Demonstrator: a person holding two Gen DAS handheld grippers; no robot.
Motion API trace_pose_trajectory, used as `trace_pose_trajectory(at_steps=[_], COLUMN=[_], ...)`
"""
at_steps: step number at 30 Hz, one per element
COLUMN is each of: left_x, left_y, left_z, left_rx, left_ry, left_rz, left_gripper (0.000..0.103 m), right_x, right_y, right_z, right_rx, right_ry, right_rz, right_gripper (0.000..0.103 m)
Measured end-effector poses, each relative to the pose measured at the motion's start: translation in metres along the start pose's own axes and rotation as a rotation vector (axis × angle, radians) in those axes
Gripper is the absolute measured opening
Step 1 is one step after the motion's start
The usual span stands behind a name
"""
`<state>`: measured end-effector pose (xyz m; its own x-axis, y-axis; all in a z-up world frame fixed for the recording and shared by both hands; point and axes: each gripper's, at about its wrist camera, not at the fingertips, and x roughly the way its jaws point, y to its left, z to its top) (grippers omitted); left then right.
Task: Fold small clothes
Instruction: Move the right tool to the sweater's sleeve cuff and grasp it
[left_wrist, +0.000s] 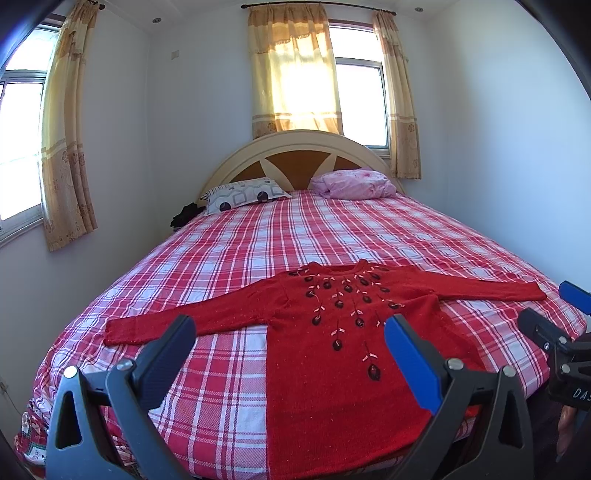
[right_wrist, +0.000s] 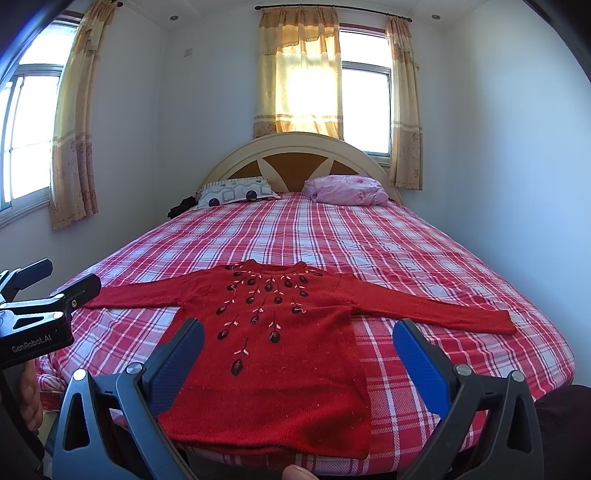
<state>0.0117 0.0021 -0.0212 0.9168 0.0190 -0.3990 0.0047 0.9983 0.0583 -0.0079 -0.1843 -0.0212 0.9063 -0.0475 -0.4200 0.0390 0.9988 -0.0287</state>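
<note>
The bed fills most of both views, covered by a red, pink and white checked sheet that runs from the near edge back to an arched cream and brown headboard. Behind it, on the far wall, a window is hung with yellow curtains, and a second curtained window sits on the left wall. A red sweater lies flat and face up on the near part of the bed, its hem toward the cameras at the bed's near edge and its neck pointing at the headboard; both sleeves are spread out to the sides, and dark beaded flowers with pale stitching fan down its chest. At the head of the bed a pink pillow lies on the right and a white pillow with a grey and black pattern on the left, with a small dark bundle beside the patterned one at the bed's edge. The left tongs hang above the sweater's left half with their fingers spread wide apart, holding nothing. The right tongs hang over the sweater's lower body, likewise released and wide apart, touching nothing. In the right wrist view the left tongs also show at the left border.
</note>
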Motion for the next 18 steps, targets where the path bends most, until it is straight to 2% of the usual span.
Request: trace_pose_trajectory(at_steps=[11, 18], left_x=[0.021, 0.066], left_y=[-0.005, -0.019], left_z=[-0.009, -0.03], left_rx=[0.01, 0.053], left_ry=[0.041, 0.116], left_rz=[-0.007, -0.018], left_gripper=[0.103, 0.103], right_x=[0.023, 0.065], right_y=[-0.01, -0.062], right_z=[-0.01, -0.025], right_rx=[0.011, 0.111], right_ry=[0.042, 0.109], right_rz=[-0.006, -0.03], right_gripper=[0.102, 0.102])
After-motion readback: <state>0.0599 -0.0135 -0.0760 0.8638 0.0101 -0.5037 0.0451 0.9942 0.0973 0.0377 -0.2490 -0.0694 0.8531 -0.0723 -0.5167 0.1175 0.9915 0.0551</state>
